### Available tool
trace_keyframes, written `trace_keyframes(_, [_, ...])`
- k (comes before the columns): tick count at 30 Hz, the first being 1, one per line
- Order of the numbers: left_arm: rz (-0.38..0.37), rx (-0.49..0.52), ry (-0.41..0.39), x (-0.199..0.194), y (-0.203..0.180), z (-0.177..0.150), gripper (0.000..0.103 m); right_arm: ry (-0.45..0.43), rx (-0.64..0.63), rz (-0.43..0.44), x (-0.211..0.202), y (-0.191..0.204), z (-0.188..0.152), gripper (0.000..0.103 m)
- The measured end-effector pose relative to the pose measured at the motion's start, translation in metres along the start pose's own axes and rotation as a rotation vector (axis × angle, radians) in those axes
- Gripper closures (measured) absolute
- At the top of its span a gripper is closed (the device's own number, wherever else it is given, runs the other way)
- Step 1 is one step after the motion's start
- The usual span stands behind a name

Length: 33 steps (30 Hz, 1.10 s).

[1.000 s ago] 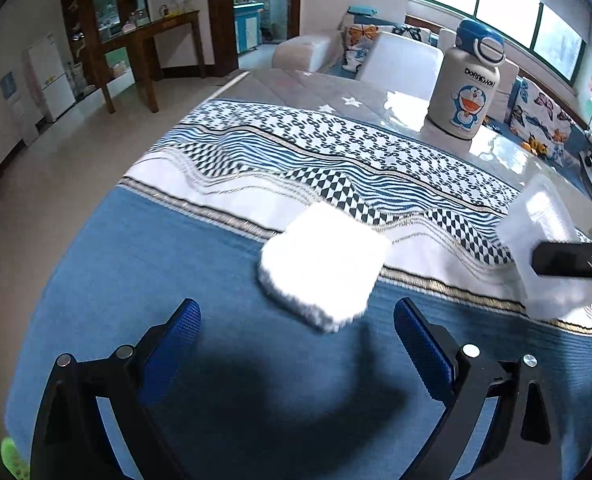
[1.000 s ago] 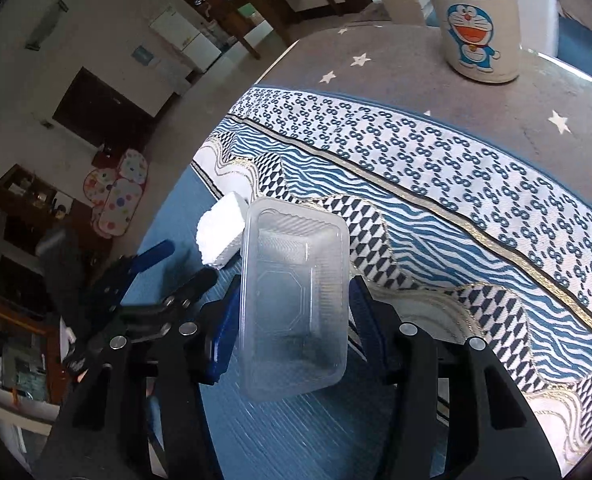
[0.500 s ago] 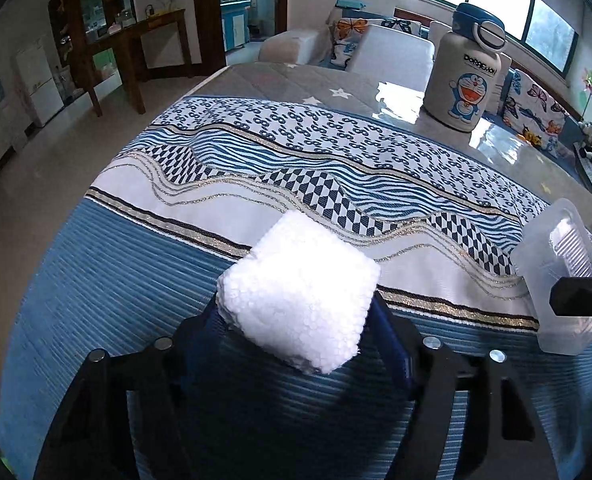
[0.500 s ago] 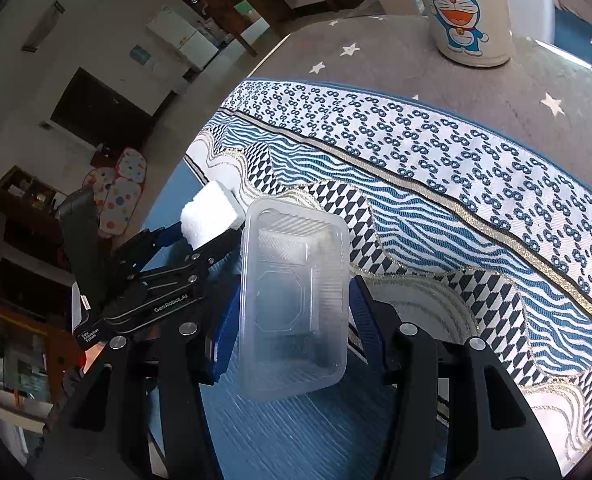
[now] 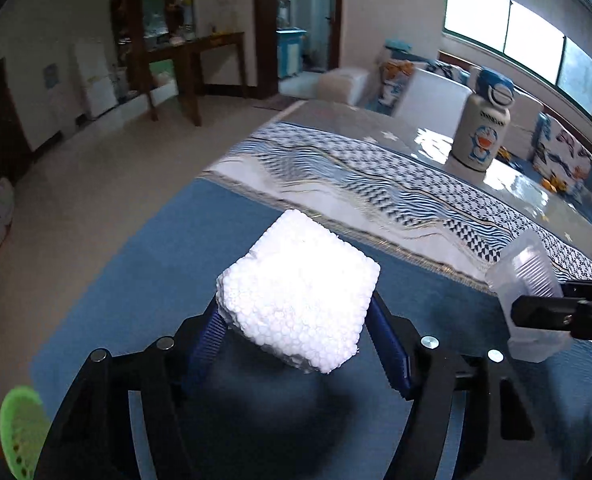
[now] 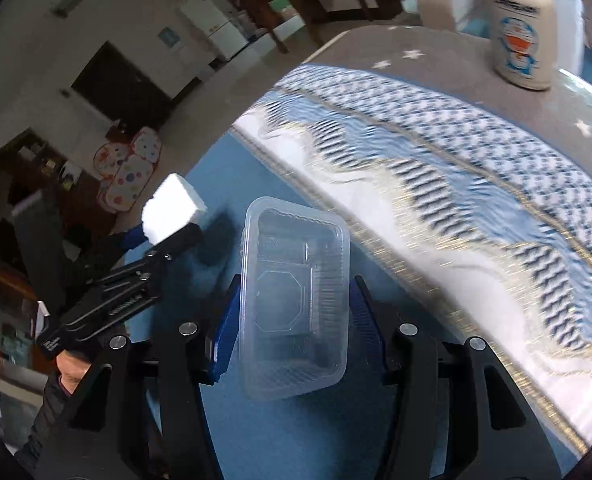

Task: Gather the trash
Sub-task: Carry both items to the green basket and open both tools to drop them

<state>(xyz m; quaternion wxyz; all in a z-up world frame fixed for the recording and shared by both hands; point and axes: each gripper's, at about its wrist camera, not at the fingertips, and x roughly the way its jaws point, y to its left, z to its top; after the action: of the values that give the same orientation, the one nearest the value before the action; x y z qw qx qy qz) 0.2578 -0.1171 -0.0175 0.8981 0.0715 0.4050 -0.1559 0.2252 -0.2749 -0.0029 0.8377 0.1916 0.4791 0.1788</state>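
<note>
Left gripper has the white foam block pinched between its blue pads, jaws standing moderately wide because the block is bulky; the block is up off the tablecloth, throwing a dark shadow on the blue weave beneath it; seen from the right wrist, that same block rides at the tip of the black left gripper, out over the table's near-left corner, with a person's hand in a dark sleeve behind the handle.

Right gripper is clamped on the clear plastic tray, pads squeezing its two long sides, jaws fairly narrow; the tray stands tilted with its open face toward the camera, clear of the cloth; from the left wrist it shows at the right edge, gripped by the black fingers there.

Both pieces of trash are in the air, well apart from each other; at the far end of the table a Doraemon bottle stands upright on the grey starred part of the cloth; a green perforated thing peeks in at the lower left, too cut off to identify.
</note>
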Motion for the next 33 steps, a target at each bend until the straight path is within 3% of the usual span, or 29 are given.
trace_keyframes(8, [0.110,-0.088,-0.057,-0.068,0.054,-0.043,0.037,0.033,-0.114,0.062,0.022,0.070,-0.023,0.050])
trace_keyframes(17, [0.246,-0.229,-0.066,-0.128,0.128,-0.106,0.036,0.093,-0.235,0.136,0.057,0.150,-0.048,0.050])
trace_keyframes(26, [0.349,-0.390,-0.026,-0.153,0.200,-0.166,0.036,0.161,-0.338,0.199,0.099,0.226,-0.069,0.050])
trace_keyframes(33, [0.383,-0.501,0.026,-0.149,0.243,-0.205,0.034,0.196,-0.364,0.234,0.126,0.261,-0.077,0.050])
